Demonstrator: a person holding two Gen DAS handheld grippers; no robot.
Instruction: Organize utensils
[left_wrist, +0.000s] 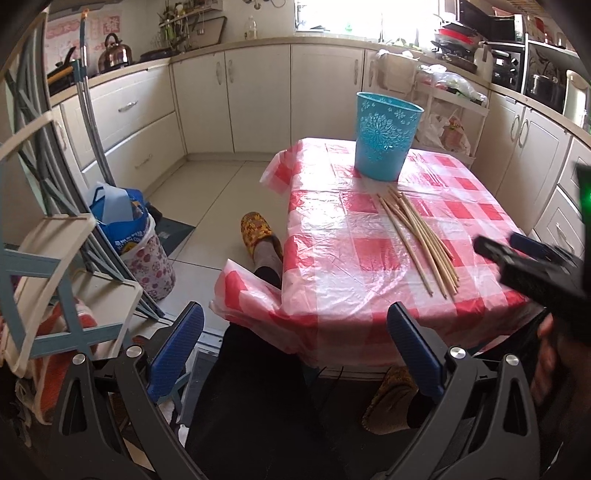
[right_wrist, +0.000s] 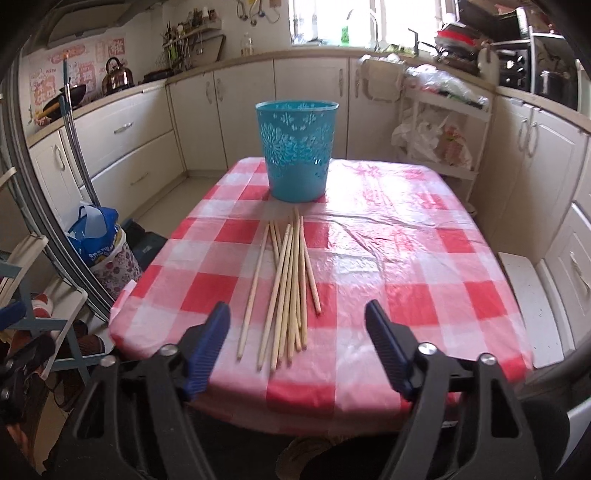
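Left wrist view: the left tongs (left_wrist: 295, 350) hang apart and empty off the counter's (left_wrist: 332, 288) near left corner, over the person's leg (left_wrist: 266, 387).

Right wrist view: the right tongs (right_wrist: 297, 345) stand apart, empty, just short of the chopsticks (right_wrist: 288, 288), which lie loosely fanned in front of the blue basket (right_wrist: 297, 151). Pinching one stick near its end should work best; crossed neighbours may drag along.

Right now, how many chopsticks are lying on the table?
About 10, though overlap may hide some. All lie loose in one pile of chopsticks on the checked tablecloth, in front of the blue basket; none are in either gripper.
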